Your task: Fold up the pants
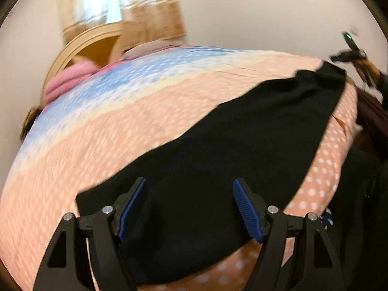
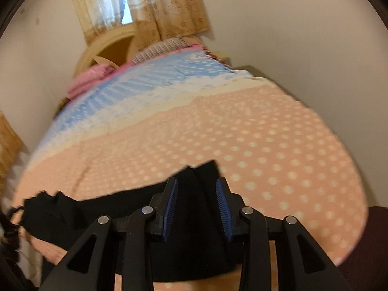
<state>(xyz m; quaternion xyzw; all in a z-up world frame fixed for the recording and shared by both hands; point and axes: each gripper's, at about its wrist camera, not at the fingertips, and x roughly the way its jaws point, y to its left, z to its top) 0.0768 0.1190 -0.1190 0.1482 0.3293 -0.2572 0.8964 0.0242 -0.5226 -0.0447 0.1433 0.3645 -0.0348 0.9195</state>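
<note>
Black, soft cloth: the pants (image 1: 218,145) lie spread in a long band across the peach, white-dotted part of the bedspread (image 1: 121,145), running along the near edge of the bed, well away from the pink pillow (image 1: 63,82) at the headboard end. One end reaches toward the far corner of the bed in the left wrist view, where a second dark device shows, blurred.

Above the nearer end, the left gripper (image 1: 190,208) hangs with its jaws released and wide; the cloth lies beneath them, not pinched. At the other end the right gripper (image 2: 197,208) has its jaws parted and clear of the fabric, with a raised fold of the pants between the blue pads (image 2: 171,203) but not pressed.

Judging by the way it drapes and creases, the fabric is light and limp, without stiffness, and likely to sag and slide on the smooth spread. Best hold seems to be at a hem or waistband corner, both layers pinched together.
</note>
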